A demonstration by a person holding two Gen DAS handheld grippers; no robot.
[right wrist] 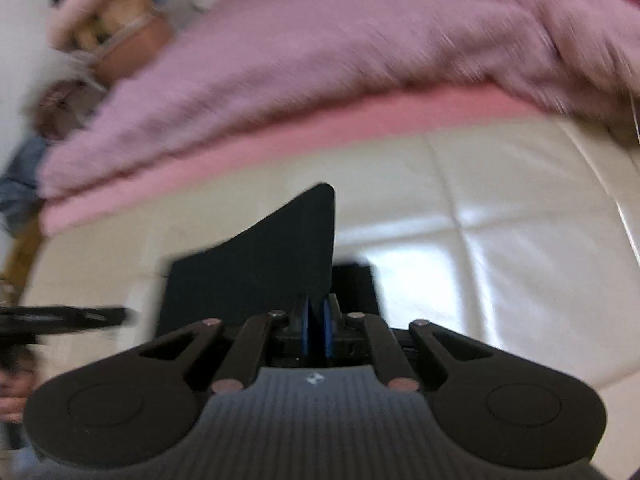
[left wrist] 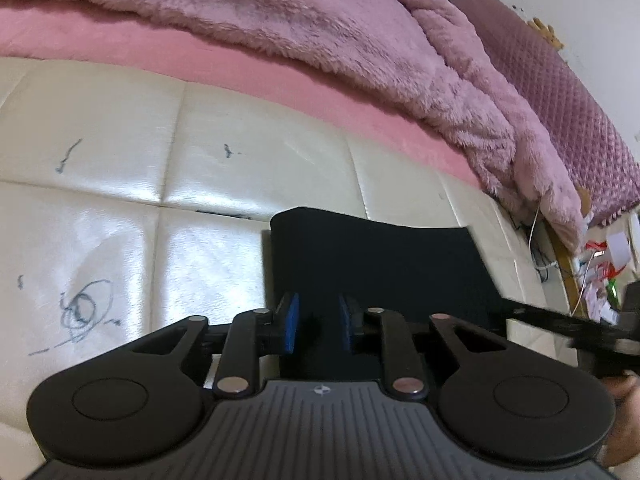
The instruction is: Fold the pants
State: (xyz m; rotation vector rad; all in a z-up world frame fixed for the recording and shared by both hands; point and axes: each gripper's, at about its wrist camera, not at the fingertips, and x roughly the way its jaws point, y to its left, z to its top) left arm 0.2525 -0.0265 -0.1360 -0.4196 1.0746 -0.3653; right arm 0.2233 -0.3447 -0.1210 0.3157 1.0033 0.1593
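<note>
The black pants (left wrist: 380,264) lie as a folded dark block on the cream padded surface (left wrist: 100,152). My left gripper (left wrist: 320,320) stands over the block's near edge. Its blue pads (left wrist: 294,320) are a little apart, with dark cloth in the gap between them. My right gripper (right wrist: 317,332) has its blue pads almost together on a layer of the pants (right wrist: 260,272). That layer rises in front of it to a pointed corner. The right wrist view is motion-blurred. The right gripper's black fingers (left wrist: 560,326) reach in from the right in the left wrist view.
A fluffy pink blanket (left wrist: 320,32) and a pink sheet (left wrist: 200,52) lie behind the cream surface. A quilted mauve cushion (left wrist: 560,100) and clutter (left wrist: 600,272) are at the far right. Pen scribbles (left wrist: 84,308) mark the cream surface. A hand (right wrist: 16,388) shows at the left edge of the right wrist view.
</note>
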